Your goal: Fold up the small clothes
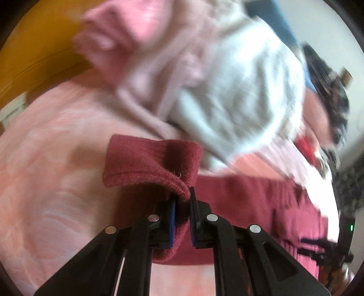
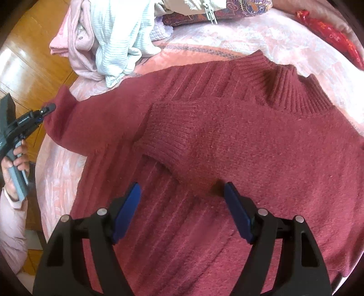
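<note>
A dark red knit sweater [image 2: 238, 141] lies spread on a pink bedspread [image 2: 261, 38], collar at the far right. One sleeve [image 2: 173, 132] is folded across its body. My left gripper [image 1: 183, 198] is shut on the cuff of the other sleeve [image 1: 154, 159] and holds it up off the bed; it also shows in the right wrist view [image 2: 49, 108] at the sweater's left edge. My right gripper [image 2: 182, 195] is open and empty, just above the sweater's middle, touching nothing.
A pile of pink clothes [image 2: 75, 38] and white striped clothes [image 2: 118, 41] lies at the bed's far left corner, blurred in the left wrist view [image 1: 227, 91]. A patterned cushion [image 2: 227, 11] and a red packet [image 2: 332, 38] lie at the back. Wooden floor [image 2: 27, 68] is to the left.
</note>
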Demonstrator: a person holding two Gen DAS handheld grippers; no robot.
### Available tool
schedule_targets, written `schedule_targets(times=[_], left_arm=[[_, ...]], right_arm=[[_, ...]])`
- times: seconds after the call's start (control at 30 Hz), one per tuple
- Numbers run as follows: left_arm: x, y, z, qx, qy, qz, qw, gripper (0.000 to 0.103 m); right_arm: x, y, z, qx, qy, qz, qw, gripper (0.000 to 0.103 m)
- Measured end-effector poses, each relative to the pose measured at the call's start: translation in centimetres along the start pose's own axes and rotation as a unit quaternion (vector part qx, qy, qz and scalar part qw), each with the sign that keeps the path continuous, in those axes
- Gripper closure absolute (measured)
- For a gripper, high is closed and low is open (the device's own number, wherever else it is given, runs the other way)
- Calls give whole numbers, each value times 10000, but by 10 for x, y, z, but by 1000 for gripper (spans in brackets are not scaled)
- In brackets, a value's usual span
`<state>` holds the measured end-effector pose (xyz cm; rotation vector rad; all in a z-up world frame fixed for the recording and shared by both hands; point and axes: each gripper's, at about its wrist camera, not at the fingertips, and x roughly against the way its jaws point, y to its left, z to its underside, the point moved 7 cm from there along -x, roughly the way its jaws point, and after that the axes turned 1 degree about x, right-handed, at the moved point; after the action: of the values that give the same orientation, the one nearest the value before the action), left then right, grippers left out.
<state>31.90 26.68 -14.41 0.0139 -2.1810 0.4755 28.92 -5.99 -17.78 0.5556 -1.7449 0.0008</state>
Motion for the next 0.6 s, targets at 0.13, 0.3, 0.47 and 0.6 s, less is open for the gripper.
schedule_targets(times=[0.13,0.3,0.47,0.6], left_arm=[[-24,-58,26,-459,365,342,9977,93],[-40,-136,53,-1016,604,785,9899,93],[-47,-206,75,-1484,741,1141,9795,93],[-72,-236,105,-1682,1090,1189,9725,91]], right_arm=[[6,-12,2,-93,-35,33,9999,28],[16,-26,4,-194,-108,81,9997,28],[28,-41,6,-230,-218,247,9992,28],[32,-57,12,-334,-216,292,9988,28]])
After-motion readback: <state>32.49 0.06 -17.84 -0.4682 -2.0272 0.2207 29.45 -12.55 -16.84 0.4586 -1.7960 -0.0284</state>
